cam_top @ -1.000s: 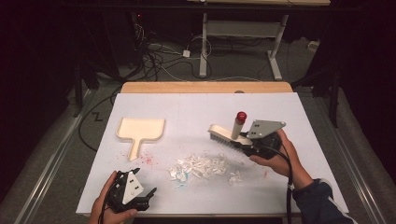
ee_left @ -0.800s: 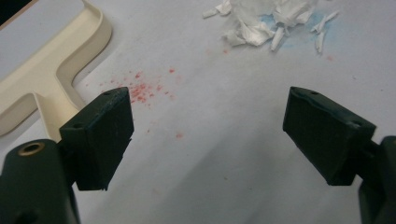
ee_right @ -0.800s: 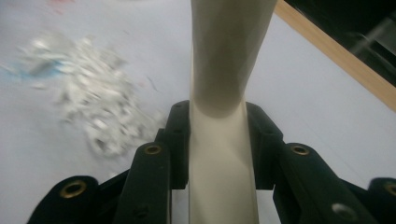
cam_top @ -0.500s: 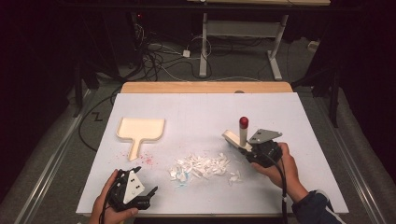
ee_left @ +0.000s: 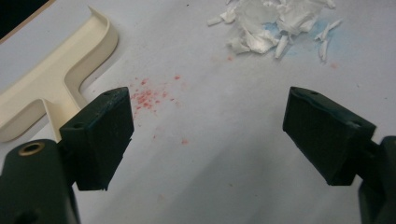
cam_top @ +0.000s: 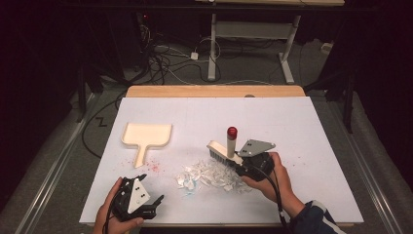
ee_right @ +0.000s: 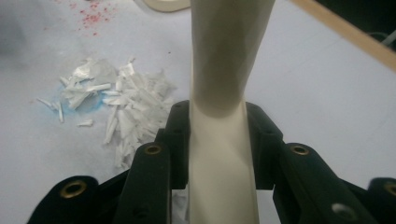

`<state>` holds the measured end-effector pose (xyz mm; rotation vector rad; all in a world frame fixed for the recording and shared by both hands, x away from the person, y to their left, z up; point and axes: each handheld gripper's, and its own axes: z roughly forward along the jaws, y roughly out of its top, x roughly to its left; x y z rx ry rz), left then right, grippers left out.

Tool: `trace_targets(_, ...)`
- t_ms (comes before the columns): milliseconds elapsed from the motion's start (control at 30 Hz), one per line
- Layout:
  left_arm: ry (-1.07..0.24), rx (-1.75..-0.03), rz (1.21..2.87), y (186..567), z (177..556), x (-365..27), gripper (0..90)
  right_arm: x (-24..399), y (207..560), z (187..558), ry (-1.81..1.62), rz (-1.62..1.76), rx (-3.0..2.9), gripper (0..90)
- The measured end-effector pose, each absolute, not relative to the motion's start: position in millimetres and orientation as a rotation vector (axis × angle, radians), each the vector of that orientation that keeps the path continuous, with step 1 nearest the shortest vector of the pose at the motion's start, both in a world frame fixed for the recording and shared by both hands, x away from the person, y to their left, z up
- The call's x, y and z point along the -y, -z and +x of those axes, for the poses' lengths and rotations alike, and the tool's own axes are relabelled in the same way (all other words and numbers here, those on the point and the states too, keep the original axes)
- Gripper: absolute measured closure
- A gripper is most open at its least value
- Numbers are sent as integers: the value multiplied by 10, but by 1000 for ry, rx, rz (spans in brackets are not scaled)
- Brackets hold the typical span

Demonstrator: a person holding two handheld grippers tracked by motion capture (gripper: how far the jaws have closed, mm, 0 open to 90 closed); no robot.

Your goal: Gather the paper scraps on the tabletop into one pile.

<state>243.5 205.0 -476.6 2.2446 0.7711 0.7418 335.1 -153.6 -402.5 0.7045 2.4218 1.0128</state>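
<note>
The right tool (cam_top: pixel 239 165) had its jaws closed on the handle of a cream brush (cam_top: pixel 221 151), which ran up between them in the right gripper view and stretched away from the hand. In the high view the brush head sat just left of the tool, its bristles down at the upper right edge of the paper scraps (cam_top: pixel 210 176), touching or nearly touching them. The brush was pale cream plastic with a long flat head and dark bristles beneath; a short post with a red cap (cam_top: pixel 232 131) stood upright from it.

The scraps formed a loose white heap of torn strips near the middle of the white table (cam_top: pixel 302 126), over a faint blue smudge. A cream dustpan (cam_top: pixel 146 136) lay well to the left, with red specks (ee_left: pixel 149 95) near its handle.

The left tool (cam_top: pixel 139 200) rested at the near edge, jaws wide apart and holding nothing.
</note>
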Motion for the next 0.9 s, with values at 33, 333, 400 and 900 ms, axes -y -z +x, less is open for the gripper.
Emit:
trace_targets(33, -742, -771, 2245, 4766, 2435, -2050, 153, 1573, 3997, 3333, -1018, 695, -2413, 678)
trace_targets(333, -747, -773, 2256, 4776, 2431, -2046, 153, 2053, 3786, 3164, -1037, 657, -2409, 678)
trace_targets(400, -748, -775, 2255, 4777, 2431, -2047, 154, 2181, 3762, 3114, -1025, 660, -2414, 678)
trace_targets(900, -744, -760, 2274, 4777, 2444, -2019, 162, 2581, 3965, 2889, -853, 660, -2585, 679)
